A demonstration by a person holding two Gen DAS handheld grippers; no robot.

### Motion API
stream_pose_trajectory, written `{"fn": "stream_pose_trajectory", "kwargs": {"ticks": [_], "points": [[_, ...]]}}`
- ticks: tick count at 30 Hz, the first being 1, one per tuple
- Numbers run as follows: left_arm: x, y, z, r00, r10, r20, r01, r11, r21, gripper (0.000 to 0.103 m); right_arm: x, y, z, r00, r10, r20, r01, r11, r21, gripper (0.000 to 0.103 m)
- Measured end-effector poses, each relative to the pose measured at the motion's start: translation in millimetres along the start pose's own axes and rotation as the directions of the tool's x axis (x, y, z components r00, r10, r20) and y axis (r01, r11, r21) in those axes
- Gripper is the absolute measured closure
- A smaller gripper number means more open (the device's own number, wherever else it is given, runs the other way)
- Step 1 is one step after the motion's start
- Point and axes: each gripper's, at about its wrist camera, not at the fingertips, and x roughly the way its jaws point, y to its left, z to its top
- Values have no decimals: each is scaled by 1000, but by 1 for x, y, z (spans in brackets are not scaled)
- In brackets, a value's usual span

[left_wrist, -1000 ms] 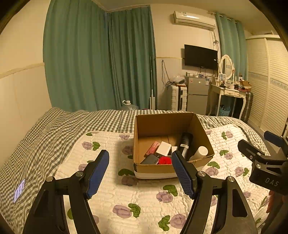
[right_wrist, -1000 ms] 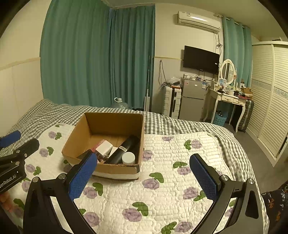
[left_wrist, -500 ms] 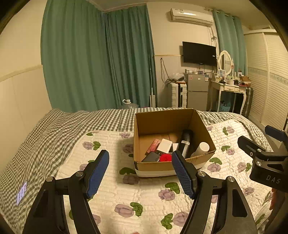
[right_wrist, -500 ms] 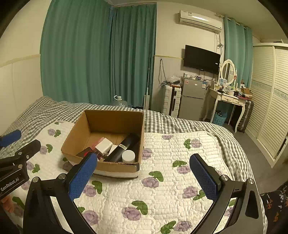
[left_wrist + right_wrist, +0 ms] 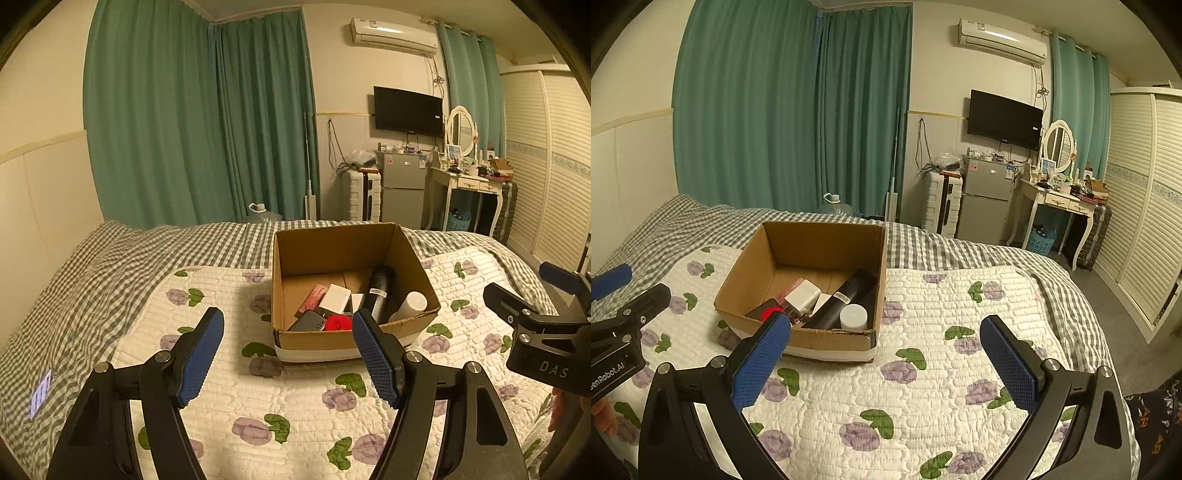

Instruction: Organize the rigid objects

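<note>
An open cardboard box (image 5: 332, 243) (image 5: 827, 240) sits on the flowered quilt. Inside lie a black cylinder (image 5: 378, 291) (image 5: 846, 295), a white round-topped bottle (image 5: 413, 304) (image 5: 853, 316), a white block (image 5: 334, 298) (image 5: 802, 295), a pink packet (image 5: 312, 297), a dark flat charger (image 5: 308, 320) and a red round item (image 5: 338, 323) (image 5: 767, 314). My left gripper (image 5: 288, 332) hovers open in front of the box, empty. To the box's right, my right gripper (image 5: 886, 334) also stands open and empty. Each gripper shows at the edge of the other's view.
The flowered quilt (image 5: 942, 369) lies over a grey checked bedspread (image 5: 110, 273). Green curtains (image 5: 203, 129) hang behind the bed. A small fridge (image 5: 984, 199), a white suitcase (image 5: 940, 206), a dressing table (image 5: 1060, 203) and a louvred wardrobe (image 5: 1141, 206) stand beyond the bed's far right.
Both views have tilted slightly, so the box sits a little lower in each picture than a second ago. The jaws and the box's contents are unchanged.
</note>
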Motion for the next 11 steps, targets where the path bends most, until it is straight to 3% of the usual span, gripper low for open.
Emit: {"fn": "stream_pose_trajectory", "kwargs": {"ticks": [11], "points": [[-1, 2, -2, 1000, 1, 9, -1, 1000, -14, 28, 4, 1, -3, 1000, -2, -13, 2, 1000, -7, 0]]}}
